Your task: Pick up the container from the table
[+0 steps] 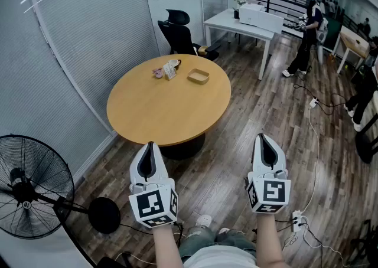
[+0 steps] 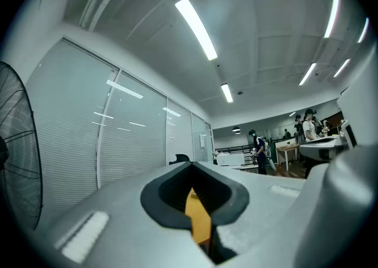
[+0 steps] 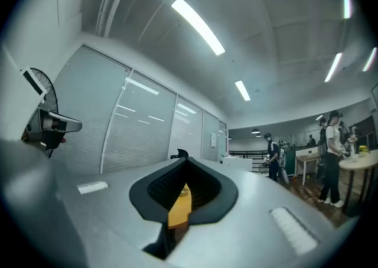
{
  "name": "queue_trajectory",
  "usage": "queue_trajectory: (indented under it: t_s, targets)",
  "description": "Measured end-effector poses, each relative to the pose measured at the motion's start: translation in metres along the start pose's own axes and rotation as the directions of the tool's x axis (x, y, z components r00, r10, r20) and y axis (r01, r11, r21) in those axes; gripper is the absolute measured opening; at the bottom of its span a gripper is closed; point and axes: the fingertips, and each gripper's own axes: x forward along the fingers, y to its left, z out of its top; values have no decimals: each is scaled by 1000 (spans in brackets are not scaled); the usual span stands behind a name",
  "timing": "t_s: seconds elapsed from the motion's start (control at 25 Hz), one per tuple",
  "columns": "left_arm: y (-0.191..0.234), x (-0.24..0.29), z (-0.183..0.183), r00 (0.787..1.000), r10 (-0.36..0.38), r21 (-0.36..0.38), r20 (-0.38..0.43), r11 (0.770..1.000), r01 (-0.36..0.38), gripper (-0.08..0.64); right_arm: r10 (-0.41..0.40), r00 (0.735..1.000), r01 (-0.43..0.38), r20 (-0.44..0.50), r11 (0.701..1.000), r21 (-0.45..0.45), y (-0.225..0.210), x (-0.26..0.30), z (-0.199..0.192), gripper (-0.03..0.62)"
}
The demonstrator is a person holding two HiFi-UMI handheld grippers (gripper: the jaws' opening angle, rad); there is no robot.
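Observation:
A small shallow tan container [image 1: 198, 75] sits on the far side of the round wooden table [image 1: 159, 113]. Left of it lies a little heap of small packets [image 1: 167, 70]. My left gripper [image 1: 150, 146] hangs shut just short of the table's near edge, with nothing in it. Farther right, over the wooden floor, my right gripper [image 1: 262, 138] is also shut and holds nothing. In the left gripper view the left gripper [image 2: 195, 202] shows closed jaws with a thin slit of the table top between them. The right gripper [image 3: 180, 202] looks the same in the right gripper view.
A black floor fan [image 1: 29, 187] stands at the near left by the blinds. A black office chair [image 1: 177, 33] is behind the table. A white desk [image 1: 242, 22] and a standing person [image 1: 307, 30] are at the back right. Cables and a power strip [image 1: 298, 221] lie on the floor.

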Motion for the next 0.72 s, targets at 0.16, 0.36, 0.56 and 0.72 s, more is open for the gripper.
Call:
queue_trajectory:
  t_s: [0.16,0.36,0.56,0.72]
  targets:
    - [1,3,-3,1000,0,-2,-7,1000,0,0,-3,1000,3,-1,1000,3,-1,3,-1,18]
    - [4,10,-8,1000,-4,-5,-13,1000,4,0,-1,1000,1,-7,1000,6,3,9,-4,18]
    - [8,25,-12,1000,-16,-11,-17,1000,16,0,21,1000,-21,-18,999,37,7,24,-8,30]
    - [14,46,-16,999,-32,-12,-18,999,32,0,66,997,-64,-26,996,65,20,43,-12,244]
